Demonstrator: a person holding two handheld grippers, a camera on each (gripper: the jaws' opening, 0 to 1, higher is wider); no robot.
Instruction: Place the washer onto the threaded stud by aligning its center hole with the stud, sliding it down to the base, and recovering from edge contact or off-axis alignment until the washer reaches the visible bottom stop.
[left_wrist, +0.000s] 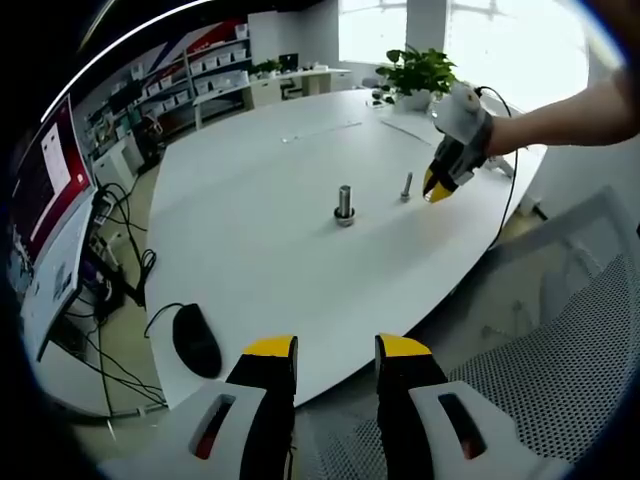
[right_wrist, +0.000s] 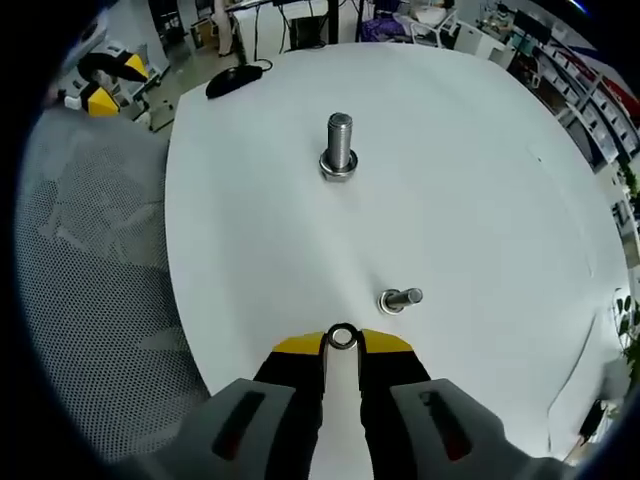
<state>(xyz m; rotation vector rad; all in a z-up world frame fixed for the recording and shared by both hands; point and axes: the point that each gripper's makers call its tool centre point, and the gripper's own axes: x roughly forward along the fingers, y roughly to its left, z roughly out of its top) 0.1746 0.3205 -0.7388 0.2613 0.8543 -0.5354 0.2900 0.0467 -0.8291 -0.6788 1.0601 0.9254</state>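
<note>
1. The washer (right_wrist: 342, 337) is pinched edge-on between the tips of the right gripper (right_wrist: 342, 345), its hole open to view, raised above the tabletop (right_wrist: 480, 180).
2. The right fingers (right_wrist: 298, 352) are clenched on the washer's rim, yellow tips nearly meeting around it.
3. Just ahead of the washer in the right gripper view stands a small stud (right_wrist: 401, 298), upright on the tabletop; the washer is near it but apart, not yet over its top.
4. Farther off on the tabletop stands a bigger bolt (right_wrist: 339, 146), upright, with a ring or nut around its base.
5. In the left gripper view the right gripper (left_wrist: 441, 186) comes in from the right, held in a person's hand (left_wrist: 462, 112), its yellow tip just beside the small stud (left_wrist: 406, 186); the bigger bolt (left_wrist: 344, 205) stands near, to that view's left.
6. The left gripper (left_wrist: 336, 352) hangs back off the tabletop edge, fingers (left_wrist: 268, 372) released with a clear gap, grasping nothing.
7. A black mouse (left_wrist: 196, 338) lies near the tabletop's edge; a potted plant (left_wrist: 418, 72) sits at the far side.
8. A mesh chair (left_wrist: 560, 370) stands beside the tabletop.
</note>
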